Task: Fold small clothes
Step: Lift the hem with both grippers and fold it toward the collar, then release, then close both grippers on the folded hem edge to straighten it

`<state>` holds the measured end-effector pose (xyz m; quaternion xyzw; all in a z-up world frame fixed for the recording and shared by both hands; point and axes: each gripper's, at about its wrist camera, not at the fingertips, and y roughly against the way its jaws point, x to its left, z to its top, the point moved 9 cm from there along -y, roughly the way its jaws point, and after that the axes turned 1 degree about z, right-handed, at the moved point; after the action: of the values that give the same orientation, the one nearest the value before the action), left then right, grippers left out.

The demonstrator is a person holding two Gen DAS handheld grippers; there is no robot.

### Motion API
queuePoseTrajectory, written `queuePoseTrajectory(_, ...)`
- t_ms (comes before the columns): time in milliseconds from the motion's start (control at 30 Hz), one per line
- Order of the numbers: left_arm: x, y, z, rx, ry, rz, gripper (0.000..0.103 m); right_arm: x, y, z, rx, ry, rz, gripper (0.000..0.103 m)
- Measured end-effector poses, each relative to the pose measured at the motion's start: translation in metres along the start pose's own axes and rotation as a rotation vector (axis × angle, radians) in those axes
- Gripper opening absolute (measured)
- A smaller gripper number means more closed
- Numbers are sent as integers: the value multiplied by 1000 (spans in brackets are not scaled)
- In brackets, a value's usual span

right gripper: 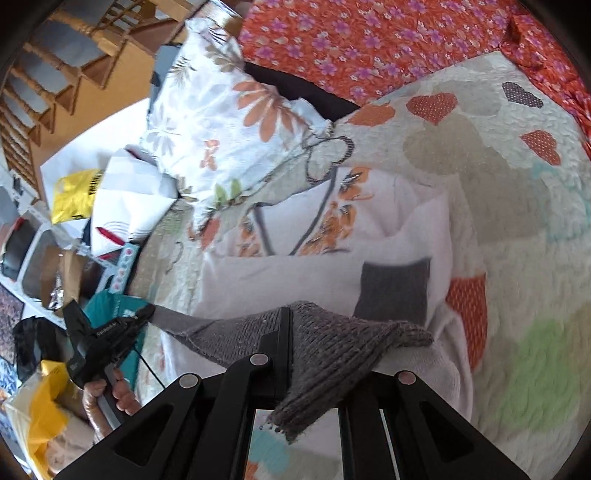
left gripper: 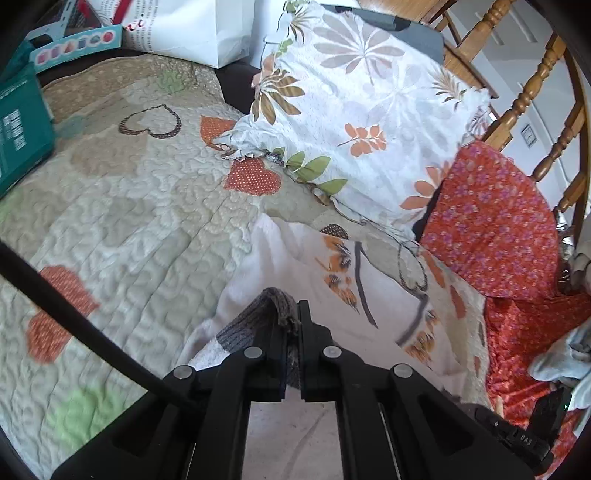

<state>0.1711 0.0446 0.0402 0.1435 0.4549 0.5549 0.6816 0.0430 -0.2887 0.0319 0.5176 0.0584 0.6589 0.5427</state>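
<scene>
You have the small white garment (right gripper: 332,273) lifted by its grey ribbed hem (right gripper: 332,343), one gripper at each end, so the band stretches between them and the body trails down onto the quilted bed cover (left gripper: 129,206). That two-point hold probably serves to carry the bottom edge over for a fold. Your left gripper (left gripper: 293,321) is pressed together, pinching the hem; your right gripper (right gripper: 286,332) is pinched on the same band, which drapes over its fingers. In the right wrist view your hand (right gripper: 110,398) grips the left tool's handle. I count one garment in hand, with one grey pocket patch (right gripper: 391,291), two grippers, one floral pillow (left gripper: 362,110), one red flowered cloth (left gripper: 495,229), and one white bag (left gripper: 192,29).
</scene>
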Motion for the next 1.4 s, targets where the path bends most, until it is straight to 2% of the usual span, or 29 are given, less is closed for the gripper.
queuePoseTrajectory(167, -2, -33, 12, 23, 10, 20, 4, -19, -27, 14, 37, -23, -33, 4)
queuePoseTrajectory(400, -2, -76, 27, 9, -32, 107, 4, -35, -56, 51, 33, -24, -53, 4)
queuePoseTrajectory(600, -4, -92, 30, 29, -72, 145, 5, -49, -79, 60, 45, -61, -21, 6)
queuePoseTrajectory(633, -4, -90, 33, 21, -77, 150, 8, -51, -80, 61, 44, -71, -7, 7)
queuePoseTrajectory(667, -4, -87, 36, 8, -78, 154, 16, -53, -80, 62, 43, -78, 4, 9)
queuePoseTrajectory(700, -4, -84, 40, -6, -78, 153, 21, -54, -78, 65, 35, -86, 15, 14)
queuePoseTrajectory(767, -2, -73, 47, -38, -70, 148, 38, -56, -70, 71, -1, -85, 3, 43)
queuePoseTrajectory(800, -1, -67, 50, -52, -64, 146, 39, -57, -62, 76, -36, -78, -15, 67)
queuePoseTrajectory(833, 0, -61, 52, -64, -58, 143, 41, -57, -54, 81, -71, -68, -27, 71)
queuePoseTrajectory(900, 3, -50, 52, -75, -64, 140, 46, -55, -41, 85, -95, -53, -42, 71)
queuePoseTrajectory(967, 6, -39, 48, -79, -90, 144, 55, -53, -31, 85, -109, -41, -54, 71)
queuePoseTrajectory(1067, 17, -23, 33, -63, -141, 156, 65, -53, -19, 74, -101, -6, -99, 71)
queuePoseTrajectory(1200, 50, -7, 3, 2, -164, 187, 68, -61, -5, 47, -74, 7, -145, 71)
queuePoseTrajectory(1400, 90, -11, -35, 106, -91, 159, 73, -101, 24, -4, -45, -84, -195, 72)
